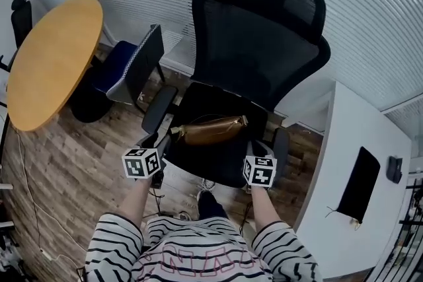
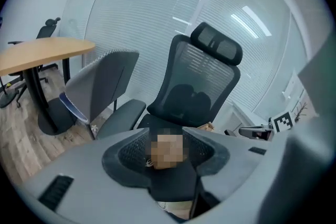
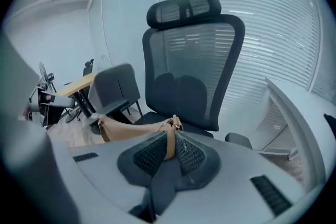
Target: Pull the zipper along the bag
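Fingers [image 3: 149,156] of the right gripper [image 3: 169,150] are pinched together on a tan strap [image 3: 170,134] at one end of the brown bag [image 1: 211,130]. At the bag's other end, the left gripper [image 2: 168,150] holds its fingers [image 2: 128,152] wide apart, pressing on nothing. The bag lies crosswise on the seat of a black mesh office chair [image 1: 264,30]. A blue-grey chair [image 1: 132,66] and a round wooden table [image 1: 53,56] stand to the left on the plank floor [image 1: 66,162], and a white desk [image 1: 357,162] stands to the right.
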Demonstrator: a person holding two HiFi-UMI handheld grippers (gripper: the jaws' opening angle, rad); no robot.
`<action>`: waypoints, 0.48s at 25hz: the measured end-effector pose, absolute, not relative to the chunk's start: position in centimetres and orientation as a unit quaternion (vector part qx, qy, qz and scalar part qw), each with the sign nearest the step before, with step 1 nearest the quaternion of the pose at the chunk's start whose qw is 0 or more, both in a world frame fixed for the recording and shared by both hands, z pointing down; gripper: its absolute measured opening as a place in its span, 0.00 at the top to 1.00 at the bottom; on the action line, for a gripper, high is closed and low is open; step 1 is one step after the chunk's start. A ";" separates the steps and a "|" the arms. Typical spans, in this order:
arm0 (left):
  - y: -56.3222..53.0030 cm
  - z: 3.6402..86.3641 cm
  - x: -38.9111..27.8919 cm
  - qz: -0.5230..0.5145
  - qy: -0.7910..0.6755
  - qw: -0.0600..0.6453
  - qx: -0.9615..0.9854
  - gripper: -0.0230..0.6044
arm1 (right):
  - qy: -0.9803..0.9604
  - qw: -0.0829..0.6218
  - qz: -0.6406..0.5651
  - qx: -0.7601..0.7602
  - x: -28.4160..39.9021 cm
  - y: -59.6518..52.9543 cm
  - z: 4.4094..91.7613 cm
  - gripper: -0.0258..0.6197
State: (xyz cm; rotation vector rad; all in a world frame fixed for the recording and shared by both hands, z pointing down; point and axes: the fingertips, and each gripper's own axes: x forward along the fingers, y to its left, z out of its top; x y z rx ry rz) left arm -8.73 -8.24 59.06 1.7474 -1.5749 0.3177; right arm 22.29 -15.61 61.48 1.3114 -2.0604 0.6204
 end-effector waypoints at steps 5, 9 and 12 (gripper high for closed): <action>-5.3 54.1 -9.6 0.084 -0.619 0.336 0.705 0.69 | -0.785 0.224 0.226 0.532 21.7 -11.9 56.1 0.90; -2.0 49.8 -9.8 0.054 -0.629 0.293 0.718 0.69 | -0.799 0.177 0.209 0.536 20.9 -8.3 51.9 0.90; 0.9 46.9 -9.6 0.045 -0.631 0.257 0.731 0.69 | -0.810 0.150 0.193 0.533 20.3 -5.7 49.2 0.90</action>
